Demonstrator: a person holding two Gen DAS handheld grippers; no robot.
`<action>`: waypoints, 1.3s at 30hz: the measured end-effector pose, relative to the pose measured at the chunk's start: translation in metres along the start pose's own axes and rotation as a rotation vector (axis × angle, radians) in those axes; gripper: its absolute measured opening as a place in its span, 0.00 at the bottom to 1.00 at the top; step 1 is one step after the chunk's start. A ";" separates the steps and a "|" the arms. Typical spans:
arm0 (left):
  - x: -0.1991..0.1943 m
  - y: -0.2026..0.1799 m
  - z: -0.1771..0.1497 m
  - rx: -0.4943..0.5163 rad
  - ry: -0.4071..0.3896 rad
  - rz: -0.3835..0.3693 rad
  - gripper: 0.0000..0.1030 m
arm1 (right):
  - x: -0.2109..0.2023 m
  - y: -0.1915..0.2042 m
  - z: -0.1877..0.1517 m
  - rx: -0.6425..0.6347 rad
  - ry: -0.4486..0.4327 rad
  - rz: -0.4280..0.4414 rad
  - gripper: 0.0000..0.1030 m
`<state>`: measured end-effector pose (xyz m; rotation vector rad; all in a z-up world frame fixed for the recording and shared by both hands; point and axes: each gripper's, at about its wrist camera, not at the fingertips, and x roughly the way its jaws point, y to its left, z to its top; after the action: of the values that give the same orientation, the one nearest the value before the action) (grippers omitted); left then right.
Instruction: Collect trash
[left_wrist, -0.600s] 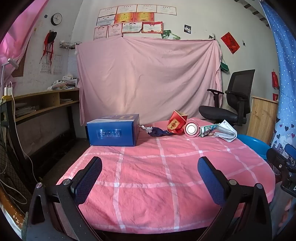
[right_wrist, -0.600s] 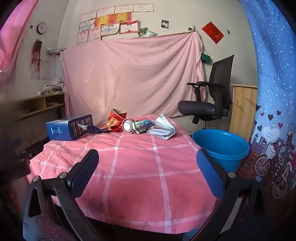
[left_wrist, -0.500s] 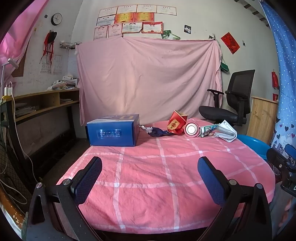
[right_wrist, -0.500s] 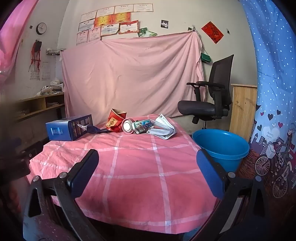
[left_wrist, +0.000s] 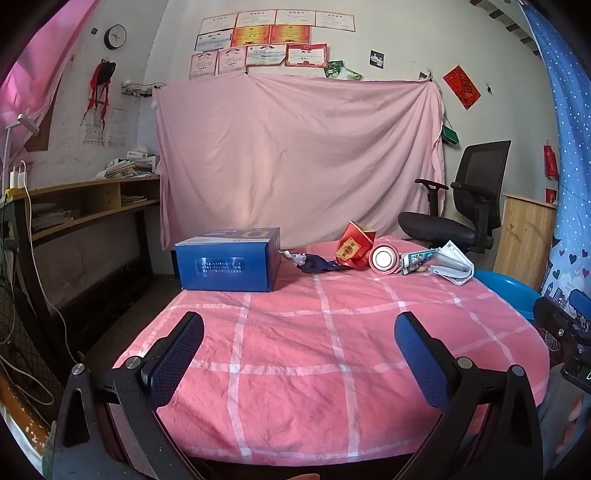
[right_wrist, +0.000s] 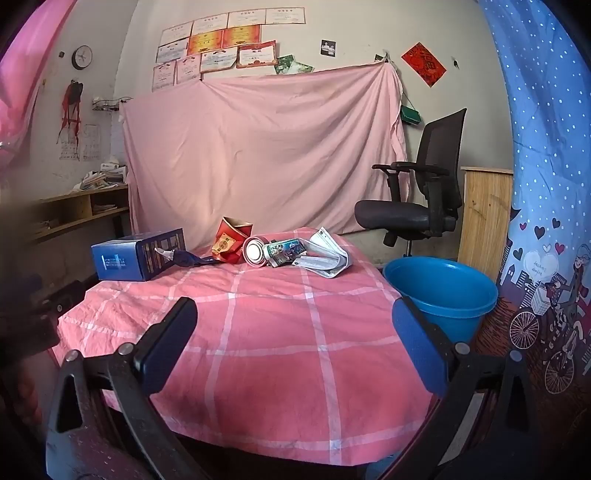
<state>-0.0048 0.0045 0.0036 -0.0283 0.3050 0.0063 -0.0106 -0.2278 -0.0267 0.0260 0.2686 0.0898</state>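
Observation:
Trash lies in a row at the far edge of the pink checked table (left_wrist: 332, 350): a blue box (left_wrist: 227, 264), a dark blue wrapper (left_wrist: 314, 263), a red carton (left_wrist: 352, 249), a round can (left_wrist: 384, 258), a green packet (left_wrist: 417, 258) and folded paper (left_wrist: 452, 262). The same row shows in the right wrist view, from the blue box (right_wrist: 138, 258) to the paper (right_wrist: 327, 258). My left gripper (left_wrist: 299, 354) is open and empty over the near table. My right gripper (right_wrist: 295, 343) is open and empty, also near the front. A blue bucket (right_wrist: 443, 291) stands on the floor to the table's right.
A black office chair (right_wrist: 417, 192) stands behind the bucket, beside a wooden cabinet (right_wrist: 484, 218). A wooden shelf desk (left_wrist: 85, 206) runs along the left wall. A pink sheet (left_wrist: 295, 155) hangs behind the table. Cables (left_wrist: 22, 280) hang at the left.

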 end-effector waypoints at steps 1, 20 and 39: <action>0.001 -0.001 0.000 0.001 0.001 0.001 0.98 | 0.000 0.000 0.000 0.002 -0.001 0.000 1.00; 0.001 -0.002 0.000 0.004 0.000 0.003 0.98 | 0.000 0.003 -0.002 0.003 0.001 0.000 1.00; 0.001 -0.002 0.000 0.005 0.000 0.003 0.98 | 0.000 0.004 -0.002 0.001 0.003 0.000 1.00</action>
<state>-0.0039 0.0024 0.0031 -0.0232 0.3051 0.0081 -0.0117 -0.2238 -0.0287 0.0269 0.2715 0.0899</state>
